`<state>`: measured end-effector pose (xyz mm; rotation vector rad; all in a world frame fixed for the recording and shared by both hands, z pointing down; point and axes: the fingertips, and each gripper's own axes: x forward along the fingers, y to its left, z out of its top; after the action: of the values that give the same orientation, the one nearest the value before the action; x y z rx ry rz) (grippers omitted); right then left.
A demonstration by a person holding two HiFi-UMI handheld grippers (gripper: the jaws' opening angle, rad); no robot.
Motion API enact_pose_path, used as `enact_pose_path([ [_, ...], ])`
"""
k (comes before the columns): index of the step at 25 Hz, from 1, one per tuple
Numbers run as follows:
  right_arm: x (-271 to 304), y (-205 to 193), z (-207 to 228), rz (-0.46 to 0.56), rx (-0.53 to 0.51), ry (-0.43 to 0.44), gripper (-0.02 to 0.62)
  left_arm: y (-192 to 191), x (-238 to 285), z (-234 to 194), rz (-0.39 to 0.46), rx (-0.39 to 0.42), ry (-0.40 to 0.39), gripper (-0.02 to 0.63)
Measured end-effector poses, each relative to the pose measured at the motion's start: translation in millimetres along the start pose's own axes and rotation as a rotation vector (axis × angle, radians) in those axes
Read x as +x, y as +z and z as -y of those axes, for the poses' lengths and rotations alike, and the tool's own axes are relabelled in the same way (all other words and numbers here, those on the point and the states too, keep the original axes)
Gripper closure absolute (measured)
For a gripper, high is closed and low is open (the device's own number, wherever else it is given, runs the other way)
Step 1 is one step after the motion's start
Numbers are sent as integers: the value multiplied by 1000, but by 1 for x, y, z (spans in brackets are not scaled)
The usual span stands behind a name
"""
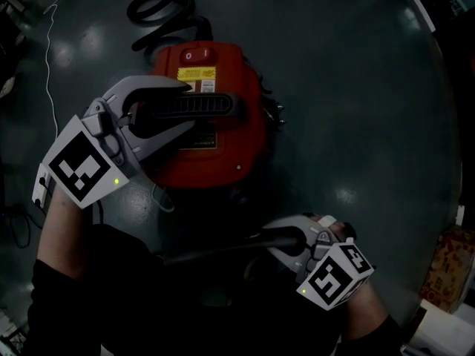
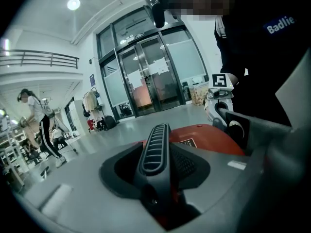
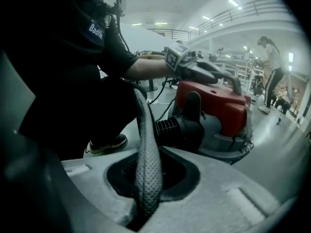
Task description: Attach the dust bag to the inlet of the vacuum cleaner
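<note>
A red vacuum cleaner (image 1: 223,154) stands on the dark floor with a black ribbed handle (image 1: 200,107) on top. My left gripper (image 1: 189,106) reaches in from the left, its jaws closed around that handle (image 2: 155,149). Lower down, my right gripper (image 1: 273,237) is shut on an edge of the dust bag (image 1: 215,252), a dark textured cloth that rises between its jaws (image 3: 148,169). In the right gripper view the vacuum's black ribbed inlet (image 3: 177,127) faces me, just beyond the bag. The rest of the bag is lost in the dark by the person's body.
A black hose (image 1: 159,10) coils behind the vacuum. A thin white cable (image 1: 50,65) runs along the floor at left, and a carton (image 1: 449,269) stands at right. Glass doors (image 2: 146,81) and a walking person (image 2: 36,125) are far off.
</note>
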<state>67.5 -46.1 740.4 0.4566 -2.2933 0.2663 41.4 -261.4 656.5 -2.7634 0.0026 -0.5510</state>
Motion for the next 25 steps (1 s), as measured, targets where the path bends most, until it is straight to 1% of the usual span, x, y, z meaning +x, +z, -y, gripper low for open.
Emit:
enact_pose_path([
  [4, 3, 6, 0, -36, 23, -9, 563, 0, 0, 1, 1, 1, -4, 462],
  [6, 4, 7, 0, -46, 54, -20, 561, 0, 0, 1, 3, 5, -3, 460],
  [11, 0, -6, 6, -17, 204, -38, 558, 1, 1, 1, 5, 7, -6, 462],
  [13, 0, -6, 8, -18, 238, -36, 557, 1, 1, 1, 5, 9, -3, 462],
  [15, 0, -5, 10, -29, 241, -44, 555, 0, 1, 1, 4, 7, 3, 460],
  [18, 1, -1, 11, -33, 218, -67, 554, 1, 1, 1, 9, 6, 3, 460],
  [21, 3, 5, 10, -42, 186, -59, 554, 2, 1, 0, 13, 14, 0, 462],
  [23, 4, 5, 10, -40, 203, -56, 554, 2, 0, 0, 11, 14, 1, 462],
  [25, 3, 3, 12, -29, 259, -69, 552, 2, 0, 1, 9, 15, 1, 462],
])
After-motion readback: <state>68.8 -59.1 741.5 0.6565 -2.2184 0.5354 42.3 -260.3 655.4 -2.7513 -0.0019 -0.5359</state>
